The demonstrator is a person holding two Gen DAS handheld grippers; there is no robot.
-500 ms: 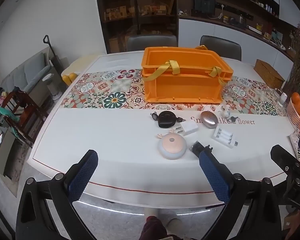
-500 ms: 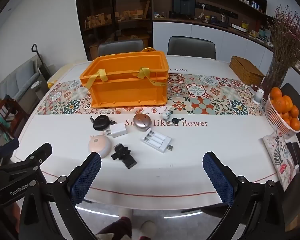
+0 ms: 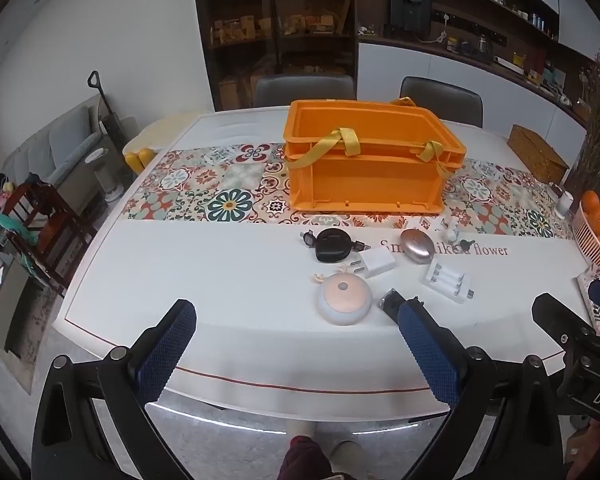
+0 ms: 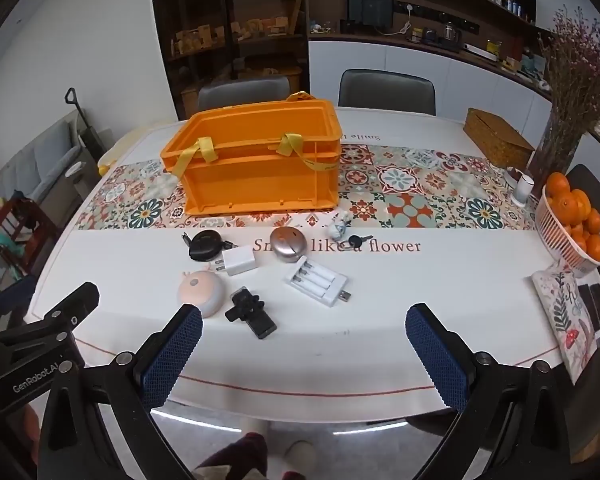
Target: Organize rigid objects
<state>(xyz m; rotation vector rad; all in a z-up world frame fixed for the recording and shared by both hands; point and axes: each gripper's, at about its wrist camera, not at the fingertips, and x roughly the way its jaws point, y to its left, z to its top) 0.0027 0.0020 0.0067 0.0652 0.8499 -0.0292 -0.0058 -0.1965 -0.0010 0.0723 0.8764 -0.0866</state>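
An empty orange crate (image 3: 364, 168) (image 4: 256, 168) with yellow straps stands on the patterned runner. In front of it lie a black retractable cable reel (image 4: 205, 245), a white plug adapter (image 4: 239, 261), a metallic oval case (image 4: 286, 245), a white battery charger (image 4: 315, 280), a round pink lamp (image 3: 343, 298) (image 4: 201, 291), a black clamp mount (image 4: 252, 311) and a small key (image 4: 358, 240). My left gripper (image 3: 296, 316) and right gripper (image 4: 304, 320) both hover open over the table's near edge, nothing between their fingers. The left gripper's right finger hides part of the clamp mount.
A basket of oranges (image 4: 572, 220) sits at the right edge, with a patterned pouch (image 4: 564, 312) in front of it. A woven box (image 4: 498, 138) and a vase of dried flowers (image 4: 556, 128) stand at the back right. Two chairs (image 4: 386, 88) are behind the table.
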